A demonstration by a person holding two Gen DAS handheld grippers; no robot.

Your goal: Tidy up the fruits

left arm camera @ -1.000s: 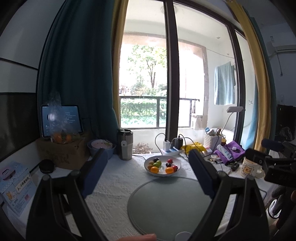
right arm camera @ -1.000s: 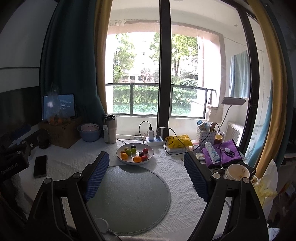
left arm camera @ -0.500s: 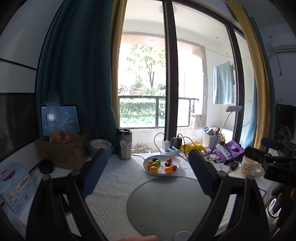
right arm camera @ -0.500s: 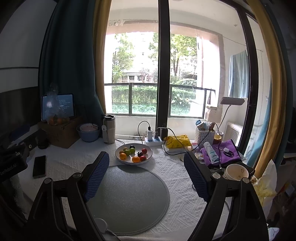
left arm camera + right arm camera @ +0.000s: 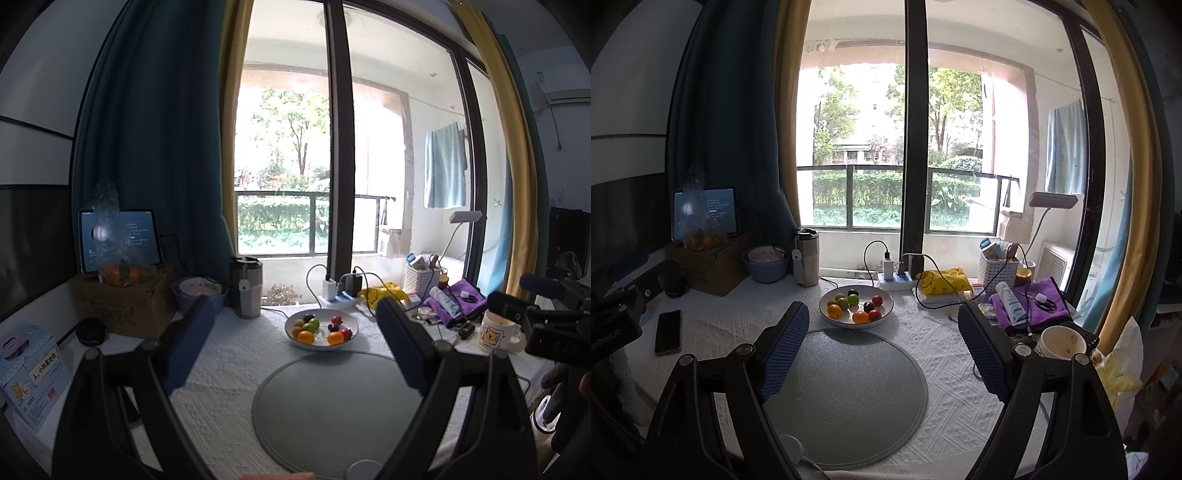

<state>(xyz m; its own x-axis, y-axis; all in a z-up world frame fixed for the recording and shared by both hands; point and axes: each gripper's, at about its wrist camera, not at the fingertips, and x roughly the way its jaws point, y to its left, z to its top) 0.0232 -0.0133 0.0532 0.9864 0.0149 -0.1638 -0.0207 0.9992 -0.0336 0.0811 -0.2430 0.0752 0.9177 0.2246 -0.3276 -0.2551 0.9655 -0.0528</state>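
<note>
The small dark fruits in the bowl (image 5: 856, 308) are hard to identify. Left gripper (image 5: 295, 339) and right gripper (image 5: 882, 343) both stand spread wide, empty, touching nothing.

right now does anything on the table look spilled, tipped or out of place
Nothing spilled or tipped. The fruits all sit inside the bowl, the round mat is bare, and the mug stands upright. Only the right side of the table is cluttered.
</note>
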